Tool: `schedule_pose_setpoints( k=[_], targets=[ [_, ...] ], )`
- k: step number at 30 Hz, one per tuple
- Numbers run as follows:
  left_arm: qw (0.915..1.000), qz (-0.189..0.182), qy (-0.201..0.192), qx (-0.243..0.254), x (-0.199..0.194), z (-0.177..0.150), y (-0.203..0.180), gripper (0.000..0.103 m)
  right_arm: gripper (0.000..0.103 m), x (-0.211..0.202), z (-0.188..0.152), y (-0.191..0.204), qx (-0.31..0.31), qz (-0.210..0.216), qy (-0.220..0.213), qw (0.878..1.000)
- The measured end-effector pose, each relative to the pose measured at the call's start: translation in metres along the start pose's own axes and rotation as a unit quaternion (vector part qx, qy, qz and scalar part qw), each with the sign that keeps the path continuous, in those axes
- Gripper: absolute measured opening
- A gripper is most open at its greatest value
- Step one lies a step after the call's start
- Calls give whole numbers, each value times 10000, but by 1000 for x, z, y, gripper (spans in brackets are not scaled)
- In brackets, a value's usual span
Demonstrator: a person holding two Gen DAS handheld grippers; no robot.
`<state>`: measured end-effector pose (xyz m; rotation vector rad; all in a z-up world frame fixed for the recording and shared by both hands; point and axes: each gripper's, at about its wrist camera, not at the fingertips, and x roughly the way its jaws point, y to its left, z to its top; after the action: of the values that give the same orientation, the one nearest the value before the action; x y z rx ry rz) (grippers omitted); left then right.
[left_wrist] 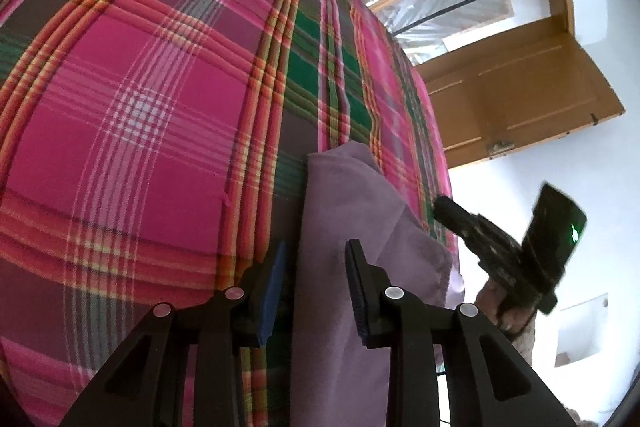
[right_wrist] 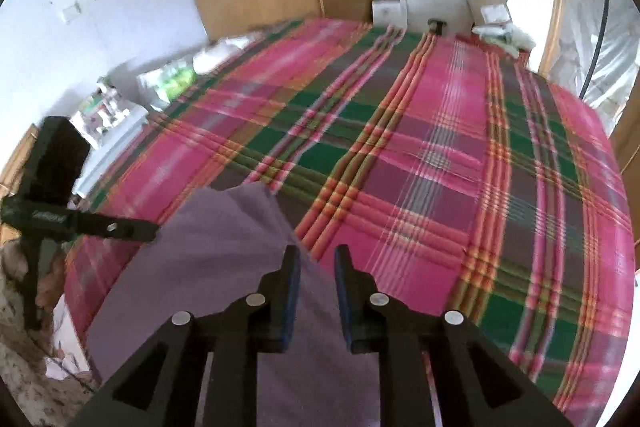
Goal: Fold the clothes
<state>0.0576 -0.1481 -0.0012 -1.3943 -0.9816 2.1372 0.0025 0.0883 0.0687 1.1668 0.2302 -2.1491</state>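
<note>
Purple cloth (left_wrist: 360,227) at the near edge of the plaid-covered bed (left_wrist: 140,87), lifted at two spots, probably to carry one edge over for a fold; left gripper (left_wrist: 316,291) and right gripper (right_wrist: 316,291) with jaws parted around it; actual pinch impossible to confirm.

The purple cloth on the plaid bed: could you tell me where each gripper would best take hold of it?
Probably at the near edge of the purple cloth, coming from the bedside: it lies between the open fingers of the left gripper and right gripper.
</note>
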Motion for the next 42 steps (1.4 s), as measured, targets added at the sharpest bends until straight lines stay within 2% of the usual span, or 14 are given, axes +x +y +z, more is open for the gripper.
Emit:
schedule_pose_setpoints(
  k=[3,8,11,15,17,19,21,23,28,33,36,39,42],
  targets=[
    [10000,-17,-20,0,-4,-6,0,31,18,-15,-26,10,-82,55,-97,9999],
    [10000,-31,-59,13,-12,-20,-1,31,18,-18,-69,23,-157,-402,49,9991],
    [10000,18,-27,85,-17,-31,-4,31,18,-34,-80,21,137,-566,-170,9982],
    [9998,-57,-12,195,-23,-48,-9,31,24,-64,-99,33,367,-380,-678,9963],
    [9998,-19,23,198,-22,-55,-7,32,24,-63,-114,46,286,-299,-656,9970],
    [9998,18,98,161,-22,-61,-2,32,24,-57,-127,52,266,-485,-572,9968],
    [9998,55,156,138,-22,-67,1,32,25,-57,-138,53,386,-611,-663,9952],
    [9997,70,164,156,-24,-72,1,32,27,-66,-145,47,670,-516,-782,9933],
    [9997,59,162,194,-29,-82,1,32,30,-88,-152,40,1189,-344,-1290,9839],
    [9997,9,169,178,-31,-88,3,32,31,-70,-159,48,1279,-535,-938,9859],
    [9997,47,195,136,-32,-91,6,32,32,-77,-163,43,1511,-507,-976,9824],
    [9998,18,155,98,-35,-91,6,32,32,-89,-157,47,1414,-661,-1167,9808],
    [9999,20,128,57,-36,-89,7,32,32,-84,-150,52,1326,-577,-1292,9810]
  ],
)
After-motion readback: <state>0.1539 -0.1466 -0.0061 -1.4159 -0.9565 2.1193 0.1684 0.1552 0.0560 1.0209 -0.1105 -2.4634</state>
